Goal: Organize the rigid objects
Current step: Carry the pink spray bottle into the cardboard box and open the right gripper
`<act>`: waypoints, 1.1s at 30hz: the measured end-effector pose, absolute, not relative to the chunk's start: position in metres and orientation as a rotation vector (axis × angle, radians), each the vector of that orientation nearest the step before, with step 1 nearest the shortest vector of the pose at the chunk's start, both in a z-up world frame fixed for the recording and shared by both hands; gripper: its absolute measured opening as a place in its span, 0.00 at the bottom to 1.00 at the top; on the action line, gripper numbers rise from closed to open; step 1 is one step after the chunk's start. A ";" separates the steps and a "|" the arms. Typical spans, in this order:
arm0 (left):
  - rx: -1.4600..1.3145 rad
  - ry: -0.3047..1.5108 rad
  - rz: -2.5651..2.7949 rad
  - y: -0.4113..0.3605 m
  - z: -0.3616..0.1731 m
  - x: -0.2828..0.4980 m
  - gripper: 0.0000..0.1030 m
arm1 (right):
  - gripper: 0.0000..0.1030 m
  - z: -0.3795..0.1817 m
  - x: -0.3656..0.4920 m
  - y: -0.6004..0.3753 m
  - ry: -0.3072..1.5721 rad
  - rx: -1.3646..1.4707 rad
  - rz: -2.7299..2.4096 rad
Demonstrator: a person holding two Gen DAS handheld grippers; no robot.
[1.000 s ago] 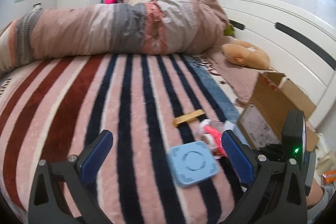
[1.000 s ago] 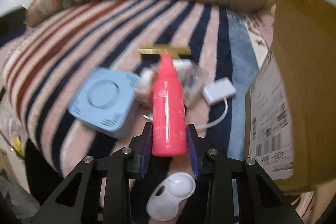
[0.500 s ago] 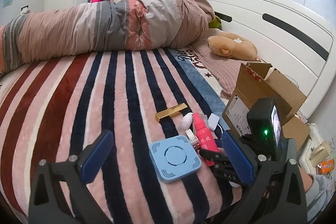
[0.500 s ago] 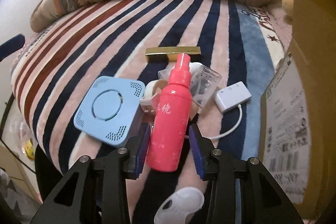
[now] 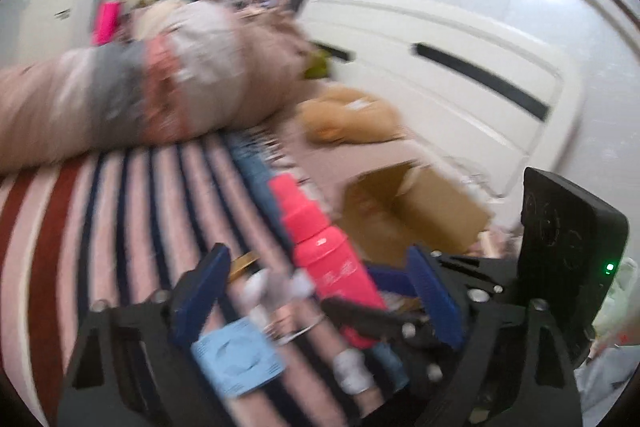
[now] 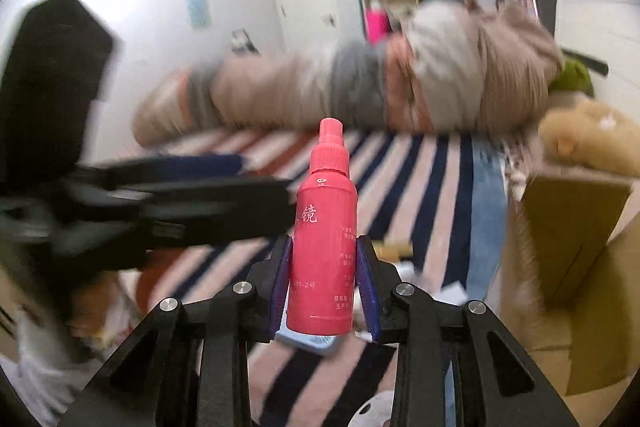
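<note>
The right gripper [image 6: 323, 283] clamps the pink spray bottle [image 6: 323, 247] upright above the striped bed [image 6: 404, 171]. Right of the bottle stands the open cardboard box [image 6: 576, 227]. Below it lie a blue square device [image 5: 236, 359] and small white items. The left gripper [image 5: 320, 299] hangs with fingers spread, empty, left of the bottle.

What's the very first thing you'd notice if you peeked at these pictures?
The bright pink spray bottle, pinched in the right tool and held up above the striped blanket. Next, the open cardboard box at the right, with a tan plush toy behind it. The left tool is open, holding nothing.
</note>
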State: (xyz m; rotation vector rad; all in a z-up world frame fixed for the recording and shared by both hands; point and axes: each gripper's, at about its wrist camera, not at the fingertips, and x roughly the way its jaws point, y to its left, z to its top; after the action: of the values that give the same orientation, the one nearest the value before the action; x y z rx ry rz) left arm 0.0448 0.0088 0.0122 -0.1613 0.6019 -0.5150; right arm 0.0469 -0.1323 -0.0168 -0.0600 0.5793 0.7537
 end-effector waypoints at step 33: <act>0.054 0.653 -0.363 -0.059 0.031 0.075 0.83 | 0.56 0.009 0.042 -0.273 0.558 0.013 0.557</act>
State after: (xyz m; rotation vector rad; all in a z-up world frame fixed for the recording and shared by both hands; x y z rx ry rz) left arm 0.0750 -0.0589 0.0310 0.0541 0.6528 -0.3633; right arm 0.0417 -0.2728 0.0090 0.0129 0.5579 0.5575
